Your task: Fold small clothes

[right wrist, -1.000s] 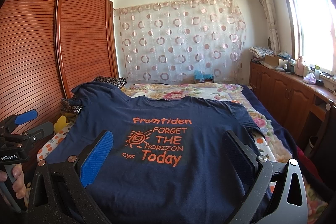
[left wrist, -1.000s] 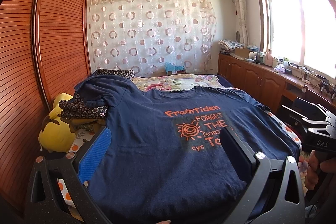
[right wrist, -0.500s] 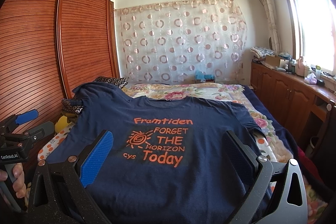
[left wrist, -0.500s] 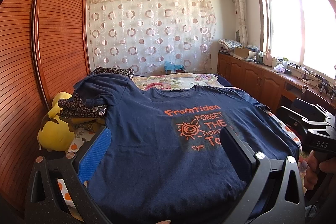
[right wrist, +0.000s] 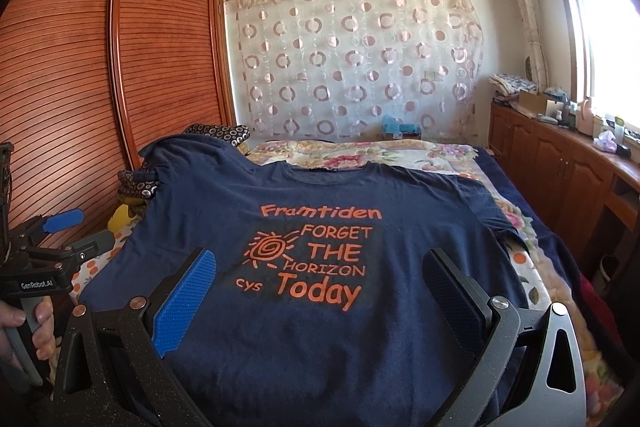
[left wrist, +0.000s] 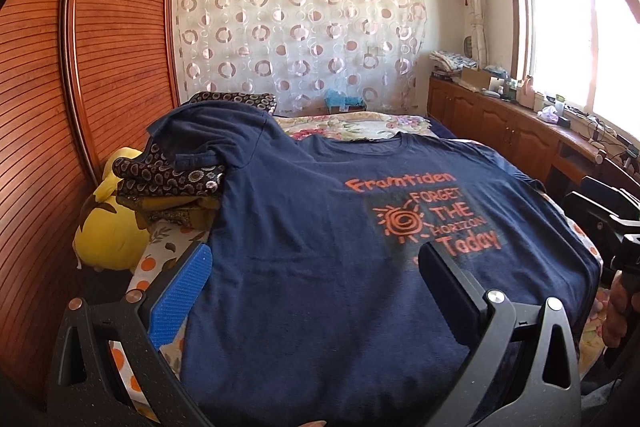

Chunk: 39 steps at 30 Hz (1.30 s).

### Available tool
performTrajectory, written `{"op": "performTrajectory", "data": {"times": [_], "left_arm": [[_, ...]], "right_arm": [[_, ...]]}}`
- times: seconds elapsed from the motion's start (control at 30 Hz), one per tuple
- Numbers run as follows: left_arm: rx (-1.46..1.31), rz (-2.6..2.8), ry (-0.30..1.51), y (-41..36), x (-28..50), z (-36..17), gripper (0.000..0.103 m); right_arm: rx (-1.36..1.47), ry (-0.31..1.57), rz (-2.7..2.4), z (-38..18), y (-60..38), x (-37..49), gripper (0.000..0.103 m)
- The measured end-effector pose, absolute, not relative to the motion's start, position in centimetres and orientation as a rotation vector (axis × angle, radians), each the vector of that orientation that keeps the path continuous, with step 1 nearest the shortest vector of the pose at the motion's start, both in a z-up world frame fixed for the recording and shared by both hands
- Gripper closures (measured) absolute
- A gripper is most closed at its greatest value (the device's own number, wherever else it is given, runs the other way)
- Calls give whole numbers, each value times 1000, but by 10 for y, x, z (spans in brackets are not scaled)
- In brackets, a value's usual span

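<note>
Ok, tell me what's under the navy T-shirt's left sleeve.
The navy T-shirt drapes its sleeve over a stack of dark patterned clothes beside a yellow plush toy. What lies deeper under the sleeve is covered.

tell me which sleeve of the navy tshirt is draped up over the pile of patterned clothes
The sleeve by the wardrobe: it rides up over the patterned pile. The other sleeve, on the window side, lies flat on the floral bedspread.

T-shirt (right wrist: 320, 267) reads "Framtiden FORGET THE HORIZON cys Today"; left tongs (right wrist: 36, 263) "GenRobot.AI".

Both hand-held grippers (left wrist: 312, 267) (right wrist: 316, 271) wide apart, empty.
</note>
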<state>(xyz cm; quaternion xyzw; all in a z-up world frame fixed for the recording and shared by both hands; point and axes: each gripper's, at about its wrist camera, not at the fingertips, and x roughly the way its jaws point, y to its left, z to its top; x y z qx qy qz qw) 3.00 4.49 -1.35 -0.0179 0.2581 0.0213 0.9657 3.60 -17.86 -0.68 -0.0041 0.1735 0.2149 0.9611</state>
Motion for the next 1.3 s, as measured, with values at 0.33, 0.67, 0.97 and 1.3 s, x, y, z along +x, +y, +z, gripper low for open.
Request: {"op": "performTrajectory", "data": {"times": [0.33,0.67,0.97,1.3], "left_arm": [[-52,148,557,111,51,-27,0],[-96,133,572,155,83,-9,1],[-177,84,633,179,141,-3,40],[-173,94,729,184,175,-25,65]], "right_arm": [[-53,382,493,-18,-158,81,0],[-112,471,557,-27,-147,115,0],[-153,540,615,-25,-154,119,0],[-185,562,681,-12,-156,123,0]]}}
